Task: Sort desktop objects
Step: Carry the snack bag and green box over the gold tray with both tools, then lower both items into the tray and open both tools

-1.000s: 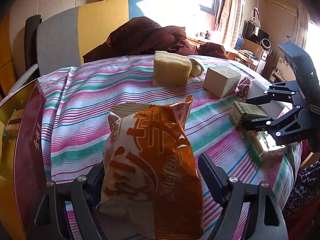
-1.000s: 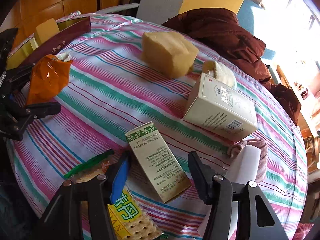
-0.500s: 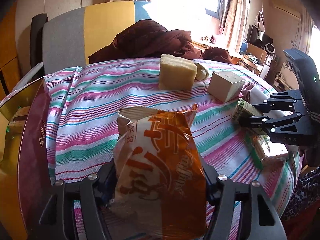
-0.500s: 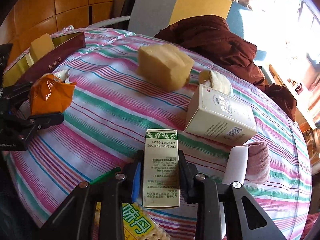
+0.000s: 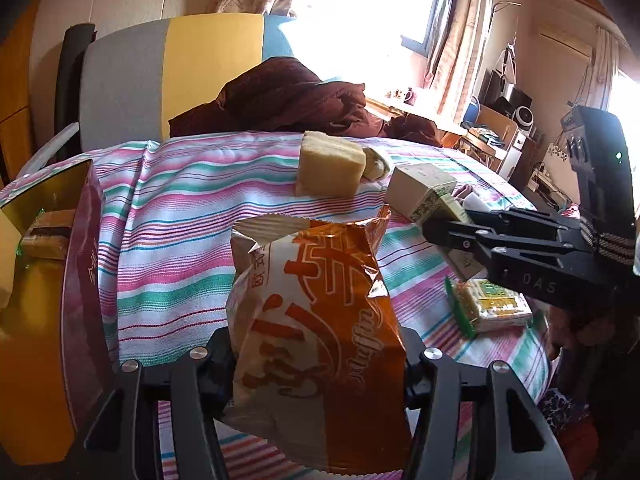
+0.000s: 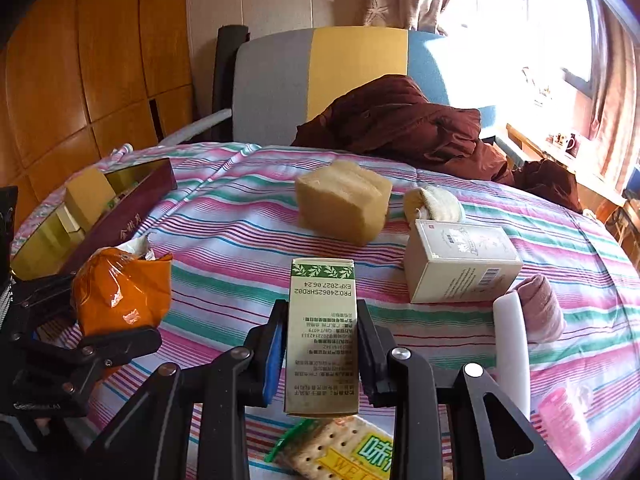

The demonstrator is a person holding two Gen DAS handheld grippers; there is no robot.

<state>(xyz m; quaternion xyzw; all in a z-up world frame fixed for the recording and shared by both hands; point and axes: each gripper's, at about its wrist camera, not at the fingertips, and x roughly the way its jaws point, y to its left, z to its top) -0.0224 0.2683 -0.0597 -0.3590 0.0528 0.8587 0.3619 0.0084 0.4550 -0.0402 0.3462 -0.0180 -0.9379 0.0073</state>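
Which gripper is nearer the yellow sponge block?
Right. The right gripper, shut on the green box, is just short of the sponge; the left gripper, holding the orange bag, is farther off, by the tray.

"Muffin" is printed in white script on the orange snack bag, with large orange characters that cannot be made out. On the slim green-leaf box, "EXP:2027.06.24" and "PRO:240625HRD02" are read upside down; the finer print below is illegible. "DAS" is marked on the right gripper, and a barcode is seen on the white carton.
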